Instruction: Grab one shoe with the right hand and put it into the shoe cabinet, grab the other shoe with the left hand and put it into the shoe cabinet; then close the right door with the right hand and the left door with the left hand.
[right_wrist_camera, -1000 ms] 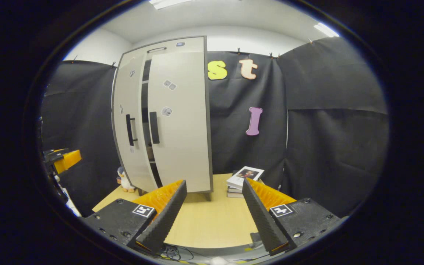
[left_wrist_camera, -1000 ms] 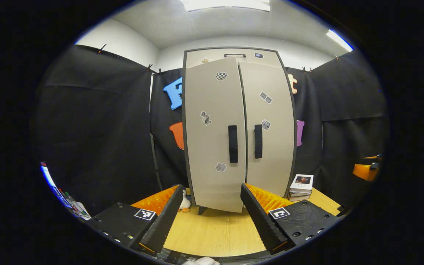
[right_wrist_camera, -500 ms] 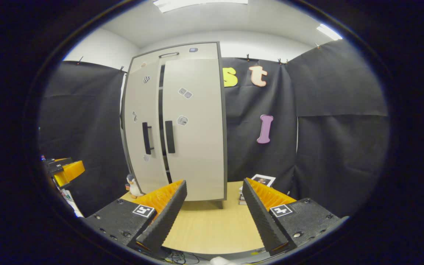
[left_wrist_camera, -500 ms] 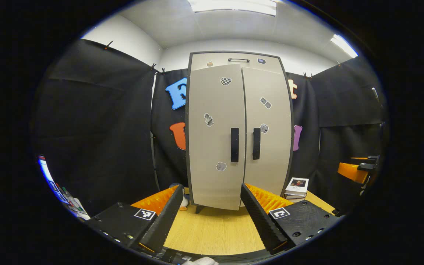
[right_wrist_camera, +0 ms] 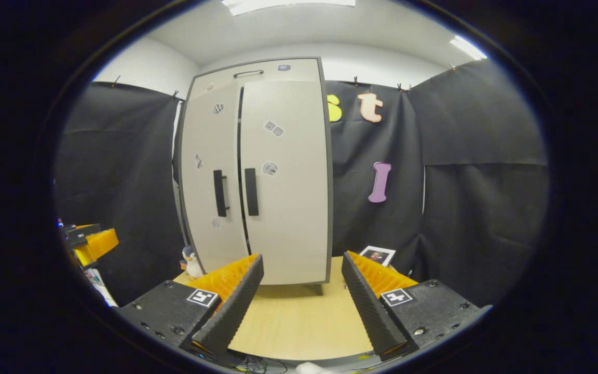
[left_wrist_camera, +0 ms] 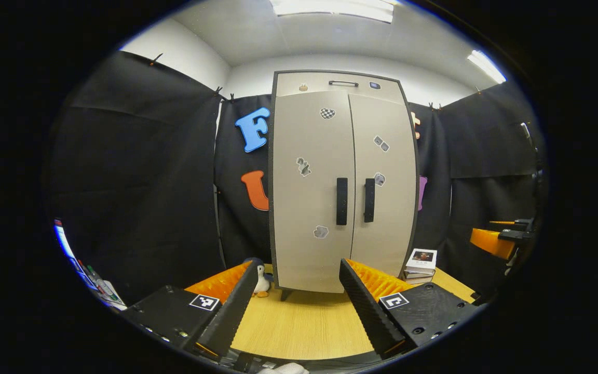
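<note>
Cabinet (left_wrist_camera: 343, 182) stands on the tabletop (left_wrist_camera: 304, 322) beyond both claws, doors closed. Left claw (left_wrist_camera: 296, 306) and right claw (right_wrist_camera: 301, 306) gape, released, grasping nothing.

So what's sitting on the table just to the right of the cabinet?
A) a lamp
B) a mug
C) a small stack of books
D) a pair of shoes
C: a small stack of books rests on the table beside the cabinet, on its right.
</note>
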Demonstrator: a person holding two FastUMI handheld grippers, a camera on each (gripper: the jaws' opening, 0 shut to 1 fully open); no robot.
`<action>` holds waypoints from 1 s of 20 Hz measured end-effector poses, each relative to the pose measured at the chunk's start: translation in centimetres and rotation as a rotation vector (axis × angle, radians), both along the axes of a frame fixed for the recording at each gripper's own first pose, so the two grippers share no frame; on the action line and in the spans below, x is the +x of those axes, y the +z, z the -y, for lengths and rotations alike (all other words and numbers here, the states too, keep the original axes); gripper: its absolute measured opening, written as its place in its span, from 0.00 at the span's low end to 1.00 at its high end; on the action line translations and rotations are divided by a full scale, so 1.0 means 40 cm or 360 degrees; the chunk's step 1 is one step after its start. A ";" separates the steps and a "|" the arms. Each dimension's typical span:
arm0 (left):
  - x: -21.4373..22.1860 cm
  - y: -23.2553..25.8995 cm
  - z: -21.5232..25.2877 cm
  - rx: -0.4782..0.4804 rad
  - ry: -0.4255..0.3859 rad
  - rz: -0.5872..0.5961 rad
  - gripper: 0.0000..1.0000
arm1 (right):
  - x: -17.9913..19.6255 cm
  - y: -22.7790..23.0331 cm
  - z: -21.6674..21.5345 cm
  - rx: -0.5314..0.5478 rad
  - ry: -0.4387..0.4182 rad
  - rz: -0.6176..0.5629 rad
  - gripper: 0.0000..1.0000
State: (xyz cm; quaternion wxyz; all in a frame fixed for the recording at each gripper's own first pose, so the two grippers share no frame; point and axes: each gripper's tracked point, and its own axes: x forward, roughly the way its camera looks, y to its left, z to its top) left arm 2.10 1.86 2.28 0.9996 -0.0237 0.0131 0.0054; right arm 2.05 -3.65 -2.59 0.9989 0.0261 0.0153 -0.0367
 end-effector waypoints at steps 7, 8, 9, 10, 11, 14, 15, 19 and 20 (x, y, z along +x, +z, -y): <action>0.008 -0.019 -0.043 -0.0019 0.0006 -0.0022 0.96 | 0.008 0.014 -0.034 -0.0018 0.0003 0.0021 0.99; 0.008 -0.020 -0.048 -0.0021 0.0009 -0.0026 0.96 | 0.009 0.013 -0.037 -0.0022 0.0005 0.0014 0.99; 0.005 -0.018 -0.051 -0.0023 0.0011 -0.0024 0.96 | 0.010 0.011 -0.043 -0.0025 0.0012 0.0009 0.99; 0.007 -0.018 -0.050 -0.0023 0.0009 -0.0025 0.96 | 0.010 0.012 -0.047 -0.0028 0.0013 0.0007 0.99; 0.007 -0.018 -0.051 -0.0022 0.0010 -0.0025 0.96 | 0.009 0.011 -0.050 -0.0030 0.0016 0.0005 0.99; 0.005 -0.017 -0.052 -0.0026 0.0007 -0.0019 0.96 | 0.007 0.016 -0.062 -0.0038 0.0025 0.0016 0.99; 0.003 -0.017 -0.054 -0.0027 0.0008 -0.0019 0.96 | 0.006 0.017 -0.065 -0.0039 0.0025 0.0018 0.99; -0.001 -0.015 -0.059 -0.0035 0.0021 -0.0018 0.96 | 0.003 0.023 -0.076 -0.0044 0.0034 0.0024 0.99; -0.004 -0.015 -0.062 -0.0035 0.0027 -0.0016 0.96 | 0.002 0.025 -0.076 -0.0049 0.0034 0.0026 0.99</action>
